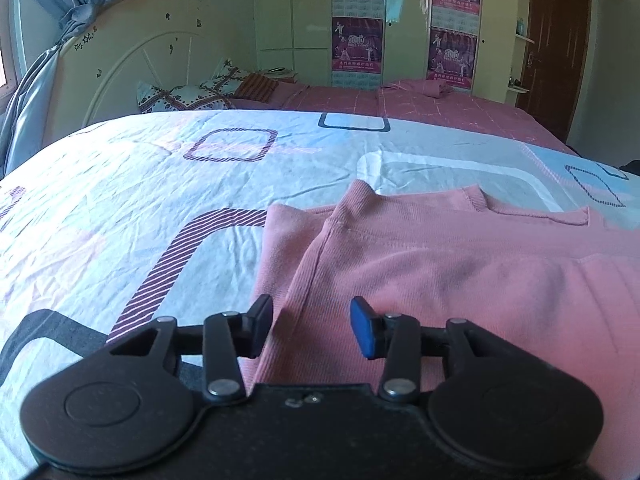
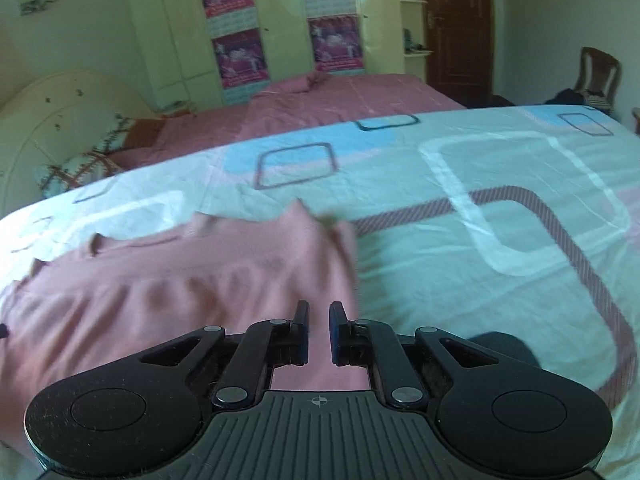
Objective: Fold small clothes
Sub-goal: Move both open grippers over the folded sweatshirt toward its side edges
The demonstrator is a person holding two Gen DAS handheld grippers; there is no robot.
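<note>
Straddling pink garment [image 1: 420,264], left claw [image 1: 312,326]

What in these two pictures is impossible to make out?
- Pink garment: its near hem, left wrist view, hidden behind the left gripper.
- Same garment, right wrist view: motion-blurred, so whether the right gripper pinches it is unclear.
- Posters: print too small.

Pink garment [image 1: 440,272] cut off by right edge in left wrist view; in right wrist view its near hem is hidden under right gripper [image 2: 319,330], folds motion-blurred. Poster [image 1: 357,52] text too small to be read.
</note>
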